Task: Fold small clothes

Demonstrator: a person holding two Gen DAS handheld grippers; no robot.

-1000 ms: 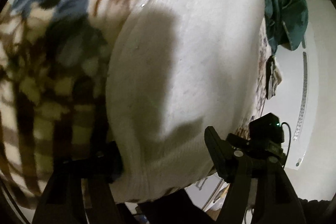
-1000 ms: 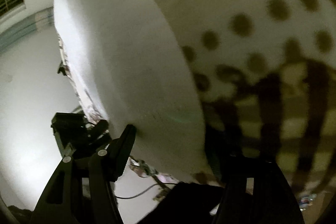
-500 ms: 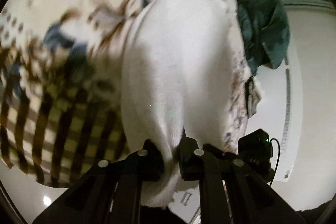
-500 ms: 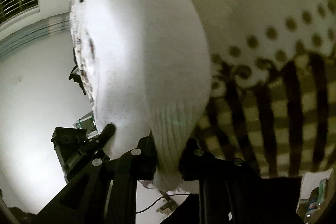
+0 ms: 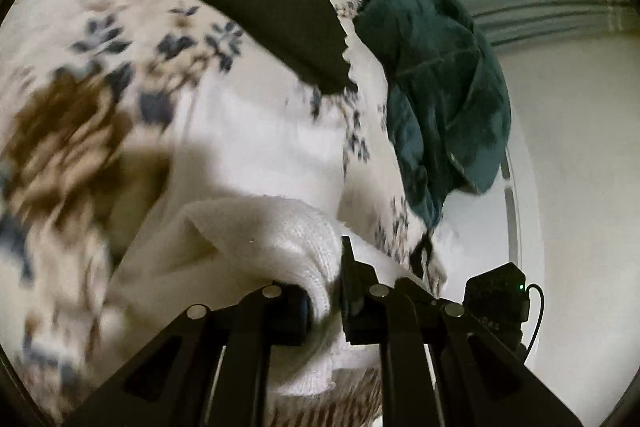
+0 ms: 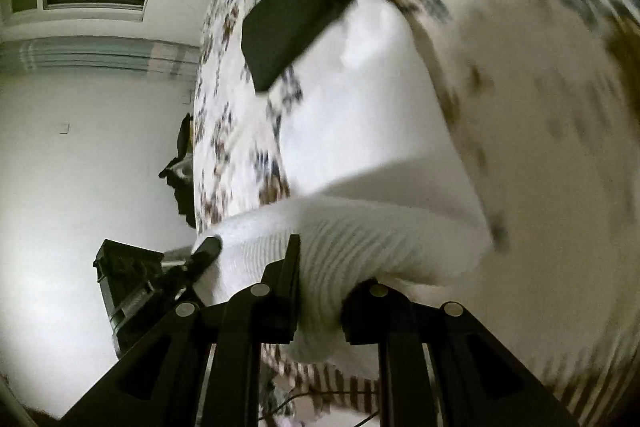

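Both grippers are clamped on the ribbed hem of a white knitted garment [image 5: 256, 155], the left gripper [image 5: 324, 303] and right gripper [image 6: 318, 307] lifting its edge off the floral bedspread [image 5: 80, 75]. Beyond it lie a folded black cloth [image 5: 280, 15] and a crumpled teal garment [image 5: 440, 79].

Floral-printed bed cover [image 5: 120, 75] spread ahead of the grippers. Lying on it: white knit garment [image 5: 256, 147] nearest, folded black cloth [image 5: 280, 15] beyond, crumpled teal garment [image 5: 444, 87] farther right.
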